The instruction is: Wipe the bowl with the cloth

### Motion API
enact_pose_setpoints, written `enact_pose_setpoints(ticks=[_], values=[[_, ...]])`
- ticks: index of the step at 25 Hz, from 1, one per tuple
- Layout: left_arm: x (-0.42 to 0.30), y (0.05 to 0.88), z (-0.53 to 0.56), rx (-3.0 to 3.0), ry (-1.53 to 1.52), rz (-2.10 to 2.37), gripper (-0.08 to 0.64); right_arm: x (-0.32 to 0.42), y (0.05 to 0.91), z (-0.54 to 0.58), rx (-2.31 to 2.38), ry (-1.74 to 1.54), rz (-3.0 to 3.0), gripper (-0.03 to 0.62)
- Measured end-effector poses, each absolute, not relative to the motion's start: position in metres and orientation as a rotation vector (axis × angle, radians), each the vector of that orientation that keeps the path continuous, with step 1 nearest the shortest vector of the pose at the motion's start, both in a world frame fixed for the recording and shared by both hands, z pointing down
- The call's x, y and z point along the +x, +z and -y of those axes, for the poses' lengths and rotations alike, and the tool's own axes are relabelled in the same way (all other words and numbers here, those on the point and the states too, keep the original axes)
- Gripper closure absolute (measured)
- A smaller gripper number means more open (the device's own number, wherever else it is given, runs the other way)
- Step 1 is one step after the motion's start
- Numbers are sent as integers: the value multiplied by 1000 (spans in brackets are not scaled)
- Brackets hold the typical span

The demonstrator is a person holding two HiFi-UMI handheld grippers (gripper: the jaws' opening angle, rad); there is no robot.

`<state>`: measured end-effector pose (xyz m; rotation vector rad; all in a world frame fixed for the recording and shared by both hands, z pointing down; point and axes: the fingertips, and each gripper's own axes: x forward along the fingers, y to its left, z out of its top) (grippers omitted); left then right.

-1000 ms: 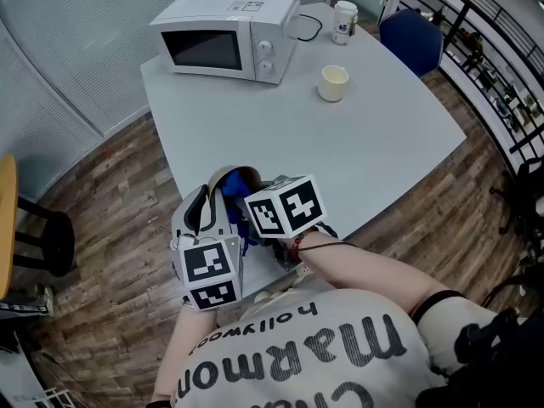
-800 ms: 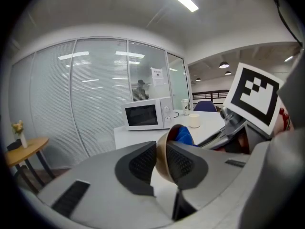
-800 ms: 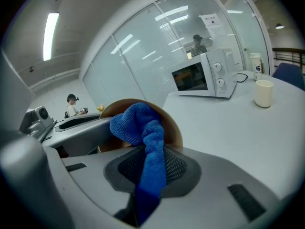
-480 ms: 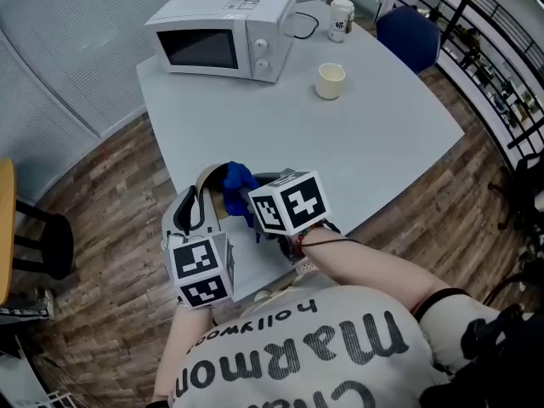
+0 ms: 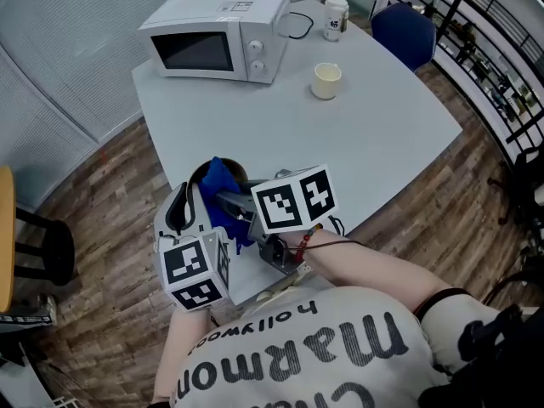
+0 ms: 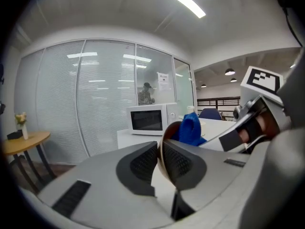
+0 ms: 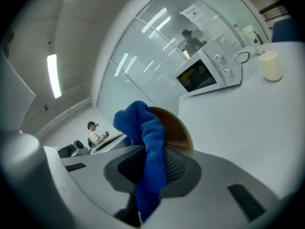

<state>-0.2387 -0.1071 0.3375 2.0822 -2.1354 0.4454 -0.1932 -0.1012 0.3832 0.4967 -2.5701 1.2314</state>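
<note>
My left hand-held gripper (image 6: 159,152) has the bowl (image 6: 167,131) by its rim. The jaws have just been closing, and they now stand narrow, one pad on each side of the brown wall and pressing on it. The bowl is tipped up on edge, its open side turned toward 3 o'clock in the head view, where my other hand works.

My right hand-held gripper (image 7: 153,162) is clamped on the blue cloth (image 7: 142,123). A bunched end sticks out past the fingertips and a loose tail hangs down between the jaws. That bunched end lies against the inside of the bowl, up near the rim (the rest of the inside is hidden behind it).

From the head view, both sit at about 7 o'clock on the grey bench (image 5: 374,143), over its near corner and just in front of my chest. I cannot tell whether the bowl touches the top.

Well apart from them, the microwave (image 5: 217,32) stands at 11 o'clock on the bench, and a pale cup (image 5: 326,81) stands alone at about 1 o'clock.
</note>
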Motion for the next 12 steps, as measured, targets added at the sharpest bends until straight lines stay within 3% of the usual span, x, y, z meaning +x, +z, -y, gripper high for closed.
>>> enact_pose_setpoints(ticks=[5, 12], values=[[-225, 324, 105, 2145, 357, 2112, 511, -200, 372, 97, 439, 1313, 2624, 522], [-222, 331, 107, 2118, 256, 2029, 491, -204, 387, 97, 451, 1020, 2606, 522]])
